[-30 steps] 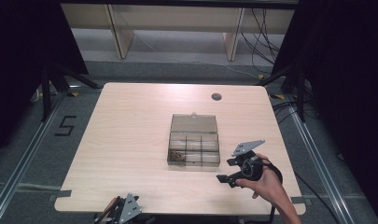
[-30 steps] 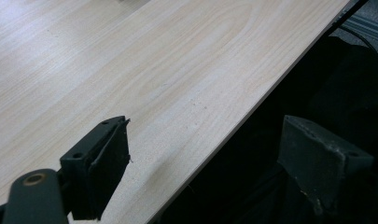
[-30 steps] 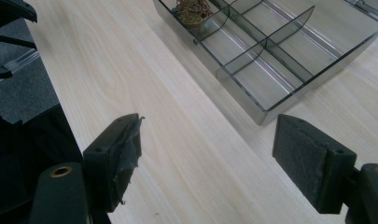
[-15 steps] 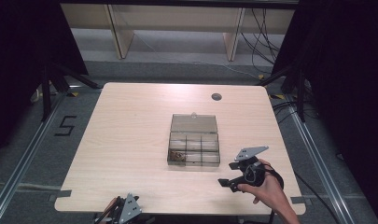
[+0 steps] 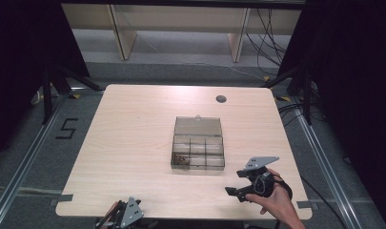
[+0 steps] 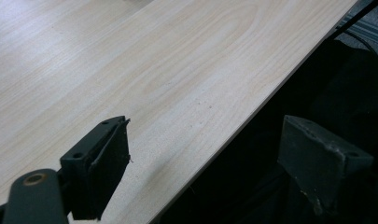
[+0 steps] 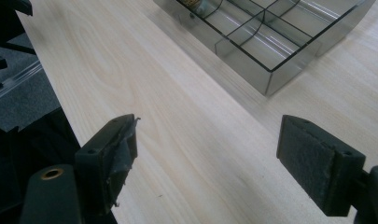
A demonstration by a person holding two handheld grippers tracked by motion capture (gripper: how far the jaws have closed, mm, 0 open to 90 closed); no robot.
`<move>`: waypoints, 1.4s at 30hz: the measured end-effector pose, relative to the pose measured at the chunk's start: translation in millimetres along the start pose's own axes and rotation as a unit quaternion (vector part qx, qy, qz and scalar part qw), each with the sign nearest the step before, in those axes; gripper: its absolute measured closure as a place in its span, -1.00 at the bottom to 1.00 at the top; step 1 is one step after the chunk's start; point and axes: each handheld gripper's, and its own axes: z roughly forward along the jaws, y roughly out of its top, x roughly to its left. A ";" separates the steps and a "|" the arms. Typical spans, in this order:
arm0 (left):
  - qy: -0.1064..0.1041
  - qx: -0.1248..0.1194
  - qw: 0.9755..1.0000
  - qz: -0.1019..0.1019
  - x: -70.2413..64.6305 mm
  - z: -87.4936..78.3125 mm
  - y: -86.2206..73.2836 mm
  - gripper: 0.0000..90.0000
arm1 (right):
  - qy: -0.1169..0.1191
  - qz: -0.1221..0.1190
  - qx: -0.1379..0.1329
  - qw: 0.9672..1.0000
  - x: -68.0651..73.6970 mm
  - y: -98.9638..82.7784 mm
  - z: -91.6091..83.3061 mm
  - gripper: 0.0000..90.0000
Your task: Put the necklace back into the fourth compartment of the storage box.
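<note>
1. My right tongs (image 5: 238, 183) hang over the surface (image 5: 133, 143) near its front right corner; the jaws, just opening wider, hold nothing.
2. My left tongs (image 6: 200, 158) gape empty at the front edge.
3. The compartment box (image 5: 198, 149) sits mid-surface, lid open.

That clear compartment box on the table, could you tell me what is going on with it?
A person works at the table with tongs in each hand. The clear compartment box sits open, small items in its front left compartment. The right tongs are near the table's front right, beside the box, jaws just opening, nothing between them. The left tongs rest open at the front edge.
</note>
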 end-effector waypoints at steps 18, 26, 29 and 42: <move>0.000 -0.005 1.000 0.011 0.8 0.9 0.6 -0.65 | -0.018 0.020 -0.031 0.999 1.8 -31.7 -1.1 -0.64; 0.000 0.002 1.000 0.009 -0.3 0.3 0.8 -0.65 | -0.027 0.021 -0.045 0.998 1.6 -43.8 -4.1 -0.64; -0.003 -0.001 1.000 -0.010 -2.3 1.4 -0.2 -0.65 | -0.024 0.027 -0.041 0.999 2.5 -47.9 -5.0 -0.64; 0.000 -0.003 1.000 -0.003 -2.7 1.8 -0.5 -0.65 | -0.036 0.033 -0.046 0.998 11.7 -59.9 -8.8 -0.64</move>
